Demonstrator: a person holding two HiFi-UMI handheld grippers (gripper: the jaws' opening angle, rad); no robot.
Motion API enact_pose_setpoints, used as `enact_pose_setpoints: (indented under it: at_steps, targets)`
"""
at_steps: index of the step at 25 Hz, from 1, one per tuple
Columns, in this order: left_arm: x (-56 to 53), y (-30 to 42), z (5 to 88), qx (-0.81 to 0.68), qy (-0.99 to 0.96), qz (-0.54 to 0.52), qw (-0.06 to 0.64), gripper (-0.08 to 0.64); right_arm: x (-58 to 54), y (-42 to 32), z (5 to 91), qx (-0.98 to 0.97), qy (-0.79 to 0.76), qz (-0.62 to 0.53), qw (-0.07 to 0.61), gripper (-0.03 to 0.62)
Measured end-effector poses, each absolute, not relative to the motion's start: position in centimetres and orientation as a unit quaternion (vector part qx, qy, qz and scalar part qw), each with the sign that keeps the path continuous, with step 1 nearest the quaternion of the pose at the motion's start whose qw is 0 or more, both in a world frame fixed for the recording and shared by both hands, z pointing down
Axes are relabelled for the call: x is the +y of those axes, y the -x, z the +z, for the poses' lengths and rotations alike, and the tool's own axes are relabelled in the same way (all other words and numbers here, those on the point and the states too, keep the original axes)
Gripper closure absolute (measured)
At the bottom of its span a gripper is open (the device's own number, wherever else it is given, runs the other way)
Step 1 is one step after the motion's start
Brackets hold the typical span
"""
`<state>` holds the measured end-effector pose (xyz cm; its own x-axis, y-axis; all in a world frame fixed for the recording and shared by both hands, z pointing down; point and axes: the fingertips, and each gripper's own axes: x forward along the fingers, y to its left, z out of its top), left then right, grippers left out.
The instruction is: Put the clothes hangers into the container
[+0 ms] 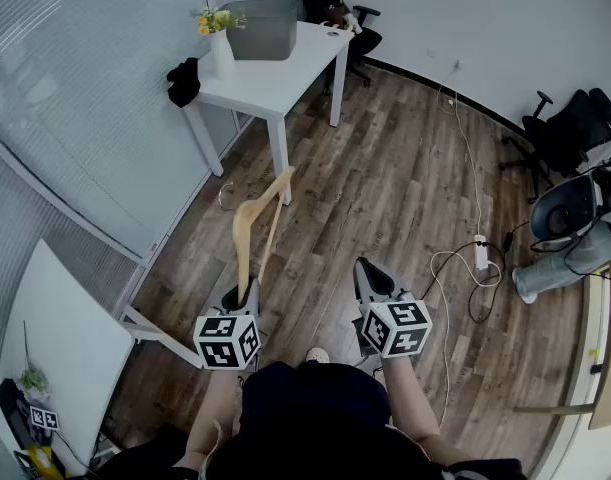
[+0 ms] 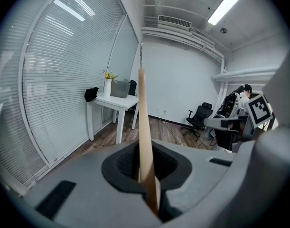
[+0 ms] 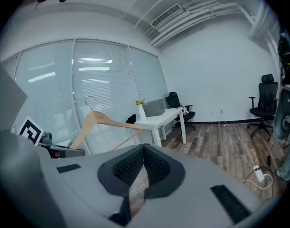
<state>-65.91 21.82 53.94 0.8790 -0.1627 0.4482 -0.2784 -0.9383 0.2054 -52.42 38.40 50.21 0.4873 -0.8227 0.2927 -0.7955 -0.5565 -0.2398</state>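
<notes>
The left gripper (image 1: 247, 293) is clenching one arm end of a wooden clothes hanger (image 1: 255, 230), which is sticking up and forward above the wood floor, well apart from the grey container (image 1: 260, 28) on the white table (image 1: 275, 83). The right gripper (image 1: 370, 273) is hanging beside it, jaws together on nothing. The hanger is looking light and stiff but smooth, so an end grip is likely letting it swing; nearer the hook would probably be steadier. Open floor is lying ahead, with the glass wall on the left and a cable (image 1: 455, 258) on the right.
</notes>
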Motion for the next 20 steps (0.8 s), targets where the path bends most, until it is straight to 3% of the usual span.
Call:
enact_pose_setpoints:
  at_steps: [20]
  targets:
    - [18.2, 67.5, 53.0, -0.164, -0.956, 0.2, 0.135, 0.531, 39.0, 52.8, 46.7, 0.466, 0.874, -0.129, 0.043, 0.563]
